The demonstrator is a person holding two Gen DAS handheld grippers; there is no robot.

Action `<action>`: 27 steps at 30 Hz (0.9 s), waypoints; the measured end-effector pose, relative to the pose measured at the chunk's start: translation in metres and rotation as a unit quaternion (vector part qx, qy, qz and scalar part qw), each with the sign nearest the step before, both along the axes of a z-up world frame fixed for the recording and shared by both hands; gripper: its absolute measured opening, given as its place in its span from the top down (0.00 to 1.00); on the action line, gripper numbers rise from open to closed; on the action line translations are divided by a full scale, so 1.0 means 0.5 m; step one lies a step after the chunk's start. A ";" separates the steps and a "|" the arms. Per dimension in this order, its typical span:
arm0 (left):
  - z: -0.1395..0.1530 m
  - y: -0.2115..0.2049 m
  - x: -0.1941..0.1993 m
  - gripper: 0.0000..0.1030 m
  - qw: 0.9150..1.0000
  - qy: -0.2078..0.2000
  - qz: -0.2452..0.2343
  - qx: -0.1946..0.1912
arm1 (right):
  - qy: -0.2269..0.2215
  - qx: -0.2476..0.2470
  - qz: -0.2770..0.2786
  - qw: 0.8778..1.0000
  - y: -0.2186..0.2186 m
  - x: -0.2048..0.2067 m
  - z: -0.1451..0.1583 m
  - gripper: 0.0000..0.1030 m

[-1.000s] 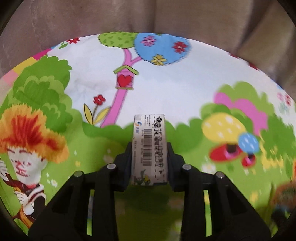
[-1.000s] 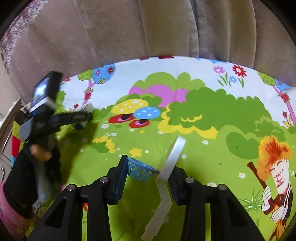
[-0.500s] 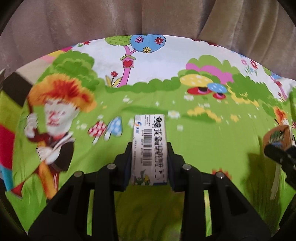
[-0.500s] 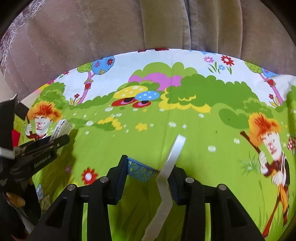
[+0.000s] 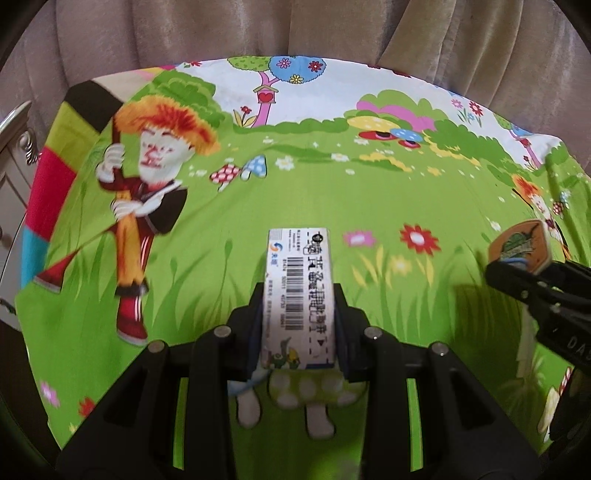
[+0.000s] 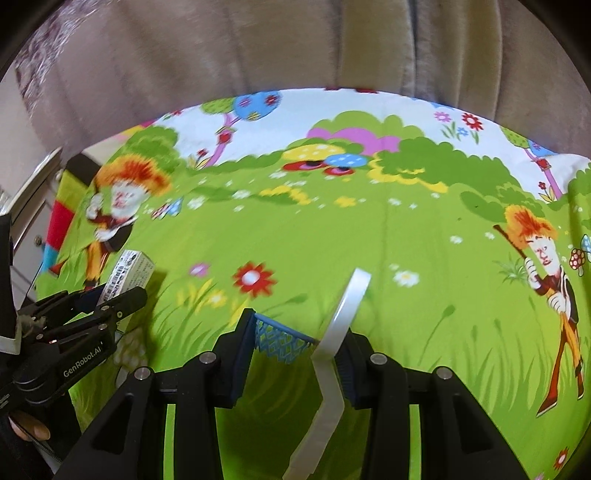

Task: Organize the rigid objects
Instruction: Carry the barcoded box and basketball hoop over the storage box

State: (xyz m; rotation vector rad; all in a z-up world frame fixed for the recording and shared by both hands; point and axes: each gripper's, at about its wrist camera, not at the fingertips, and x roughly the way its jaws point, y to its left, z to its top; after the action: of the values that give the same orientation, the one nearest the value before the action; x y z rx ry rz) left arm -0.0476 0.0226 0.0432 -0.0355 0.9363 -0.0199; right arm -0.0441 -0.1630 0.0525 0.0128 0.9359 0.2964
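My left gripper is shut on a small white box with a barcode label, held above the cartoon-printed green cloth. The same box and the left gripper show at the left of the right wrist view. My right gripper is shut on a toy basketball hoop, with a white backboard seen edge-on and a blue net. In the left wrist view the right gripper holds the hoop's printed orange backboard at the far right.
The cloth covers a soft surface whose far edge meets beige curtains. A piece of white furniture stands at the far left. The person's hand shows at the lower left of the right wrist view.
Both grippers have pulled back and risen, so more cloth shows. They have come closer together: the right gripper now shows larger at the left view's right edge. Both holds are unchanged.
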 end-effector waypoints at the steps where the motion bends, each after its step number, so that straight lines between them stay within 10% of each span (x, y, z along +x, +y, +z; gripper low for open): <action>1: -0.001 0.000 -0.015 0.64 1.000 0.001 -0.001 -0.001 | 0.001 -0.001 0.004 1.000 0.005 -0.008 -0.002 0.60; 27: 0.018 -0.049 -0.234 0.64 0.998 -0.015 -0.052 0.013 | -0.039 -0.108 0.047 0.992 0.030 -0.235 0.024 0.60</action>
State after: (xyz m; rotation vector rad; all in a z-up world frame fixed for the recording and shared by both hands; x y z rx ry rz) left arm -0.1646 -0.0018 0.0520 0.0374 0.9085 -0.1054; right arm -0.1615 -0.1478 0.0644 -0.2407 0.8891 0.2796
